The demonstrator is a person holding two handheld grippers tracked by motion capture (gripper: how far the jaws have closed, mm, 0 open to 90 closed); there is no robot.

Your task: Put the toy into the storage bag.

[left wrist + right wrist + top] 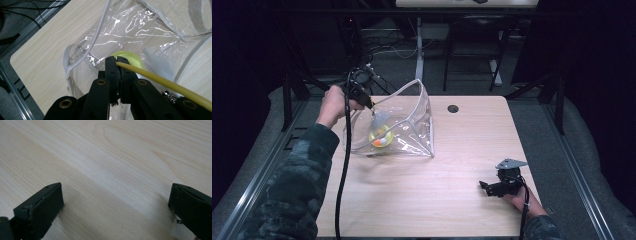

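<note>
1. A clear bag (404, 120) stands open on the far left part of the desk (452, 180), with a white edge band (96, 37) along its rim.
2. Inside it, near the bottom, lies a yellow-green toy (380, 136) with an orange patch.
3. The left gripper (116, 58) reaches into the bag from the far left, its jaws clamped on a thin yellow stick (160, 80) just above the toy.
4. The right gripper (492, 189) rests low over the near right of the desk, well apart from the bag, its jaws wide apart over bare wood.
</note>
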